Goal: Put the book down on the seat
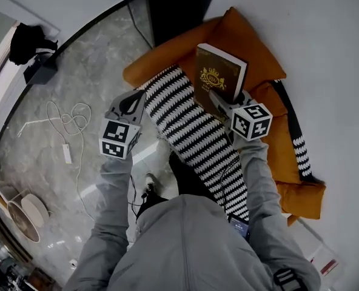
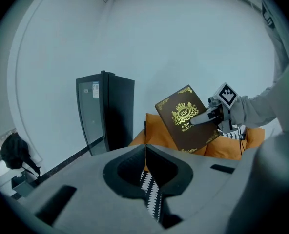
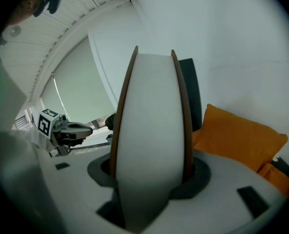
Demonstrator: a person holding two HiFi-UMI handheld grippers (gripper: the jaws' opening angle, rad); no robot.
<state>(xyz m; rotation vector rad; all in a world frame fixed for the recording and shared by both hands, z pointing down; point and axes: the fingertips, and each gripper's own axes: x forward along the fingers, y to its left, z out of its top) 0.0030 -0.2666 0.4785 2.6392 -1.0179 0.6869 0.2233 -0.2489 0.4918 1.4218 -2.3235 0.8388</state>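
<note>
The book point(image 1: 219, 77) is up in the air over the orange seat point(image 1: 243, 38), gold-crested brown cover turned up toward the head camera. The right gripper point(image 1: 221, 103) has it pinched at its lower edge. That gripper's own view settles the grip: the white page block point(image 3: 152, 130) fills the gap and a brown cover sits against each jaw, so the jaws are clamped on the book's full thickness. From the other side, the book point(image 2: 183, 118) reads as tilted, one corner high, hanging clear above the seat's cushions with no part of it resting on them. So the carry looks done and the lowering has not begun; nothing is on the seat yet except a black-and-white striped throw point(image 1: 194, 129) draped along its length. The left gripper point(image 1: 130, 105) hangs off the seat's front edge, out over the floor point(image 1: 76, 71), with its jaws pressed together on nothing and no share in the load. A dark cabinet point(image 2: 105, 111) stands just behind the seat's far end. What is left, by the look of it: bring the book down flat onto the seat, on the throw or the bare orange beside it, then let the right jaws part and draw away.
</note>
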